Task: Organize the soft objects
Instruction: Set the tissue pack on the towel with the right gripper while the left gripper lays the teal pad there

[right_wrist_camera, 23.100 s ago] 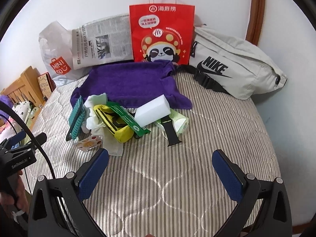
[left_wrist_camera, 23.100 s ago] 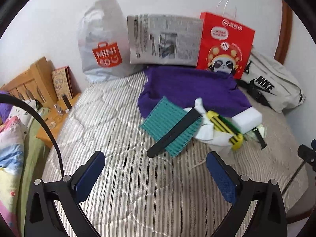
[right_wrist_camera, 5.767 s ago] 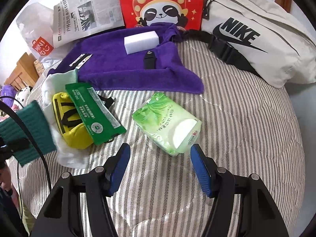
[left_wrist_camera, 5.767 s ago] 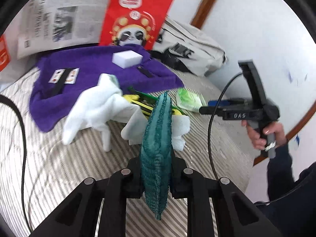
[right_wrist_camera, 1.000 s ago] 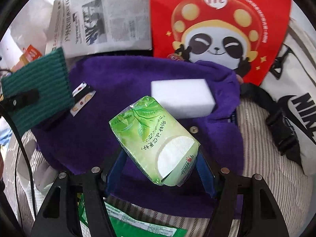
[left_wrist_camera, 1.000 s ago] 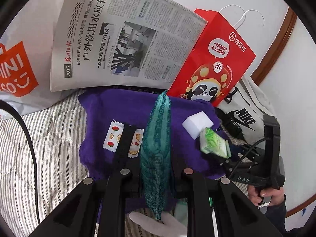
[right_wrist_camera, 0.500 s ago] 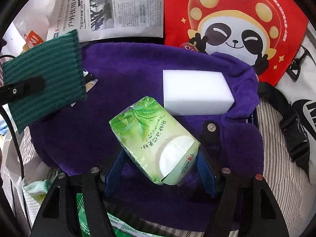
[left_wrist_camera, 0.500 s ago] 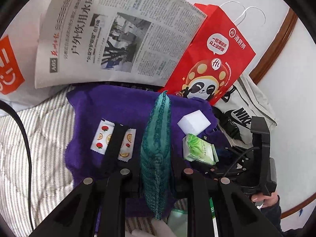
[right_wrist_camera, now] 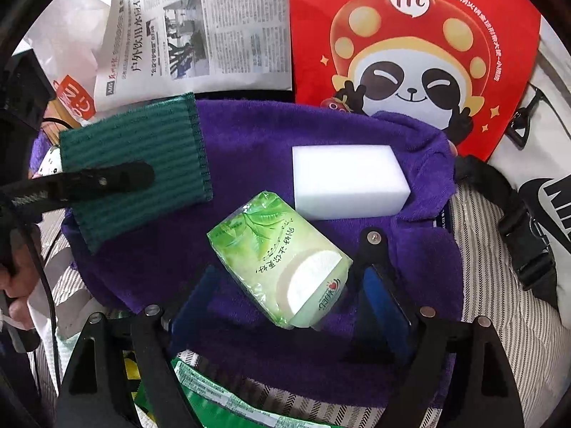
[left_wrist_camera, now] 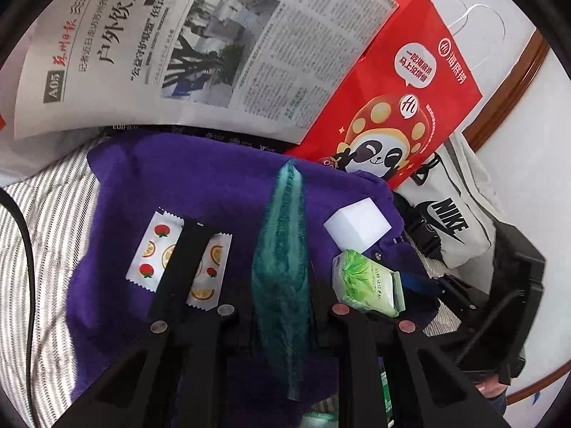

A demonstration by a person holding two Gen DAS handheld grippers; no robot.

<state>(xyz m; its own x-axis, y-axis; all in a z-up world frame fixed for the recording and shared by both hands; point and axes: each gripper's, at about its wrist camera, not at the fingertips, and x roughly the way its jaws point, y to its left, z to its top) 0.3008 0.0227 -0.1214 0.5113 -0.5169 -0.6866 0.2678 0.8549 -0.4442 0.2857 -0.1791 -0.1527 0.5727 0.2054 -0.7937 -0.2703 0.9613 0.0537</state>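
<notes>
My left gripper is shut on a teal knitted cloth, which stands edge-on between its jaws above the purple towel. From the right wrist view the same teal cloth hangs over the towel's left part. The jaws of my right gripper are opening. A green tissue pack lies between them on the purple towel, and the blue pads stand off its sides. Just behind the pack rests a white sponge.
A fruit-print sachet under a black strap lies on the towel's left. Behind it lean a newspaper and a red panda bag. A grey Nike bag is on the right, and a green packet lies on the striped mattress near me.
The right gripper's jaws have spread and the tissue pack now rests on the towel. The left gripper has come lower and closer over the towel with the teal cloth.
</notes>
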